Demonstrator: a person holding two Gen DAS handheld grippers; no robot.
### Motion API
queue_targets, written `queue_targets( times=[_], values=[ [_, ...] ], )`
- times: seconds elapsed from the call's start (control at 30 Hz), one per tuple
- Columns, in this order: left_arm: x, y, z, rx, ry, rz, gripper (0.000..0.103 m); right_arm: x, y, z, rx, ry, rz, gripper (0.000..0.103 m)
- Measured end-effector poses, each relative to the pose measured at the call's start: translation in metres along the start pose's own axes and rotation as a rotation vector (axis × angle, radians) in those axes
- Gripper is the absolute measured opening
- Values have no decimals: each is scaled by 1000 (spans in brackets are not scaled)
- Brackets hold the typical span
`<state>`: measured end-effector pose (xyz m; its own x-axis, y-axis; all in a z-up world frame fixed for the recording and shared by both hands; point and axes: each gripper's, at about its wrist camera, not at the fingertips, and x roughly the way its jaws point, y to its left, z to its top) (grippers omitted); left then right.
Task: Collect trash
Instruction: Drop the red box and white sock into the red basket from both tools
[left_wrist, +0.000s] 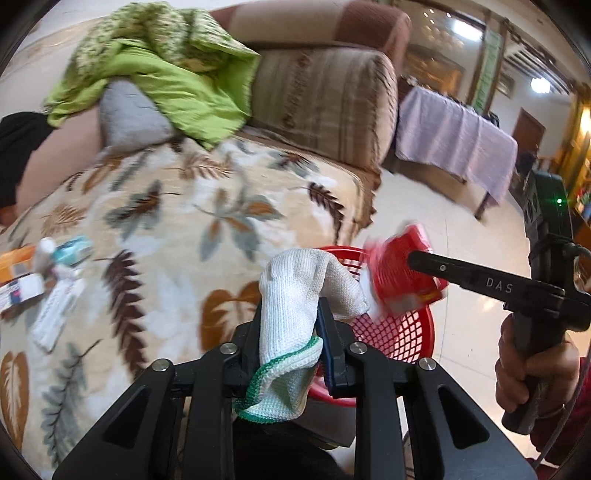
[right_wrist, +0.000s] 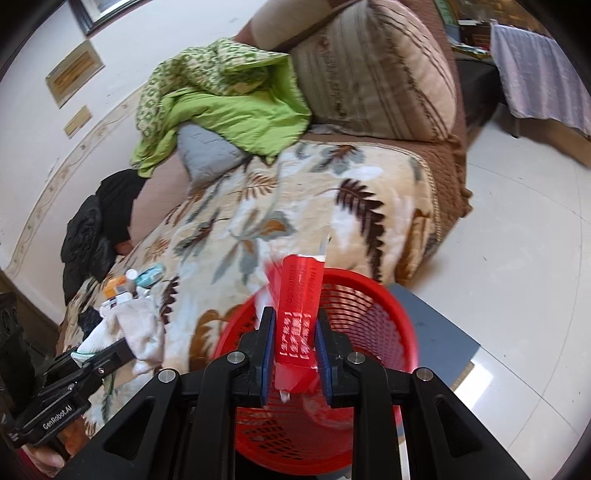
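Note:
My left gripper is shut on a white knit glove with a green cuff, held beside the red mesh basket. My right gripper is shut on a red packet with white print, held over the red basket. In the left wrist view the right gripper holds the red packet above the basket rim. In the right wrist view the left gripper with the glove is at the lower left. More small trash lies on the sofa blanket, also in the right wrist view.
The basket stands on a grey stool against a sofa covered with a leaf-print blanket. A green cloth and a grey cushion lie at the sofa's back. A table with a lilac cloth stands beyond on the white tiled floor.

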<state>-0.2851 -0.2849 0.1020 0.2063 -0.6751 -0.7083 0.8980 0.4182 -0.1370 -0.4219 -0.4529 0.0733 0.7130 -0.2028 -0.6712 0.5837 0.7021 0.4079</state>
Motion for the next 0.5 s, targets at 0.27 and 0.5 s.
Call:
queue_targets(
  times=[0.27,0.5],
  values=[
    [22,-7,6,-33,45,-29,57,-1,-16,-1,23,1,-27,33],
    [-3,20,5,-88,-8,17,64,-1,-2,4,13,-10,-9,49]
  ],
)
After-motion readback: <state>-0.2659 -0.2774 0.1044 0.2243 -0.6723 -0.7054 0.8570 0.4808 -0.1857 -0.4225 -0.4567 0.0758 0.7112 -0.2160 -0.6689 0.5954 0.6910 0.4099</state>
